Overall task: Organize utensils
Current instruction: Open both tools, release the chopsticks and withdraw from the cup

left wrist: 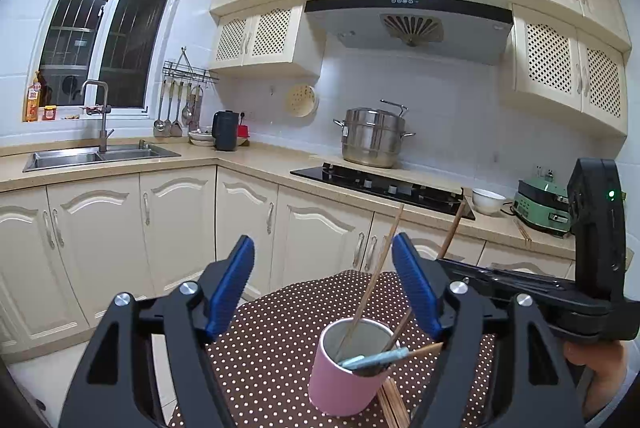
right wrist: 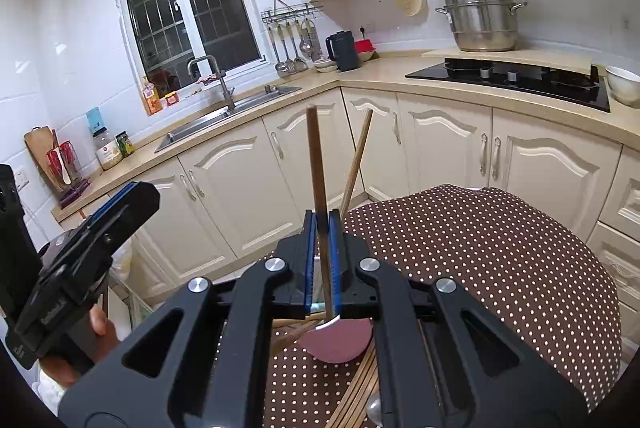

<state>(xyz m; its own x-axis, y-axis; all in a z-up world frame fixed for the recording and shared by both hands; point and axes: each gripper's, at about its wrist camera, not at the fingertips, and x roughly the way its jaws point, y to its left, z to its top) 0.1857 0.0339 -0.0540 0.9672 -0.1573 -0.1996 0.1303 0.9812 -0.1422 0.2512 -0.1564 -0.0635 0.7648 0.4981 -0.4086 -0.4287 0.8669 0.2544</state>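
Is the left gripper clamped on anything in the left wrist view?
No. The left gripper stands with its blue pads wide apart above the pink cup, and the thin chopstick rising between them touches neither pad.

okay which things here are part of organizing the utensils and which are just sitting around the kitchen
Part of the job: pink cup, chopstick in the right gripper, loose chopsticks on the dotted cloth.

Just lying about: steamer pot, white bowl, black kettle, hanging ladles.

The left gripper [left wrist: 323, 270] has its jaws wide apart above the pink cup [left wrist: 347, 376] holding chopsticks [left wrist: 374, 282], apparently untouched.
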